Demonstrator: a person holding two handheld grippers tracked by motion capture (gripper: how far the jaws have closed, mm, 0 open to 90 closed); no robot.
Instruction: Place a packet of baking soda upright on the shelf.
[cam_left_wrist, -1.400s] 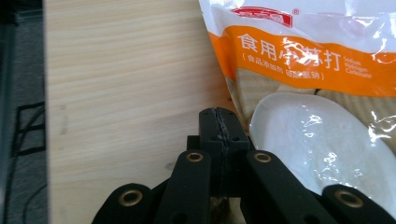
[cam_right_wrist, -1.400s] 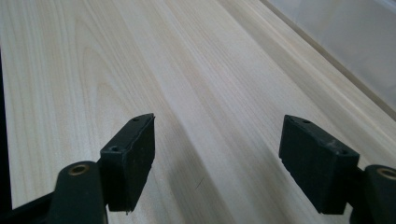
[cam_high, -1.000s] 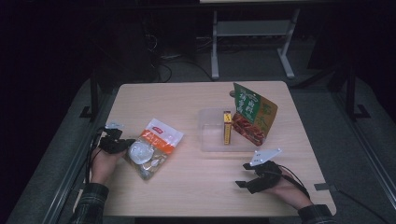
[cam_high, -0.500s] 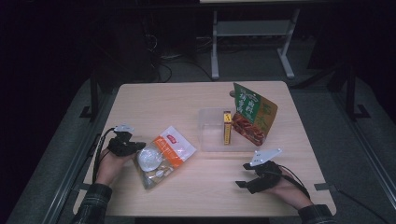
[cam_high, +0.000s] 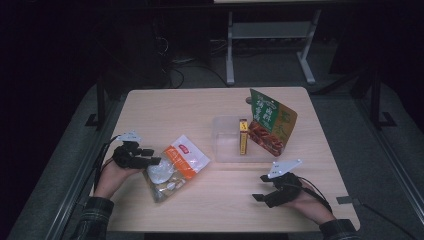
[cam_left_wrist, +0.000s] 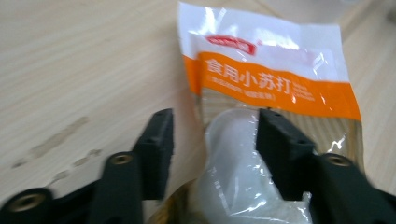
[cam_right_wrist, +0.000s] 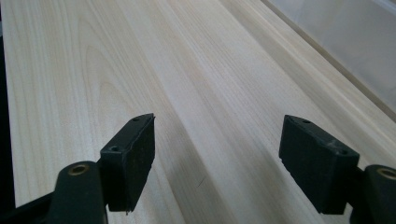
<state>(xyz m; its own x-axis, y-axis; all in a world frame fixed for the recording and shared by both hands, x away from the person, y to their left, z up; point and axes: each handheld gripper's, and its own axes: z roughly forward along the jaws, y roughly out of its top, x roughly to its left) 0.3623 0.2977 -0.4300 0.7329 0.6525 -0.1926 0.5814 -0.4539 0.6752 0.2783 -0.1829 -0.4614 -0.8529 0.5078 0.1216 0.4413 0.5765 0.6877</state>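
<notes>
Nearest the person, the right gripper (cam_high: 264, 196) rests low over bare pale wooden table (cam_high: 220, 215), its jaws wide apart with nothing between them. Across on the left, the left gripper (cam_high: 152, 159) has just been opening; in the left gripper view its jaws stand parted around the clear-and-orange plastic pouch of white powder (cam_left_wrist: 261, 140), which lies flat on the table, one jaw over the pouch and the other beside its edge on bare wood — no pad seems to press on it. I judge this a release: the pouch set down nearer the table's middle, not yet lifted again.

Farther off sits a clear shallow plastic tray (cam_high: 225, 142) holding a slim yellow box (cam_high: 243, 136), with a green and red printed snack bag (cam_high: 270, 122) leaning upright just beside it.

Next, probably, the left gripper must back clear or re-grip the pouch more squarely — the slack film will slip if pinched at a loose corner.
</notes>
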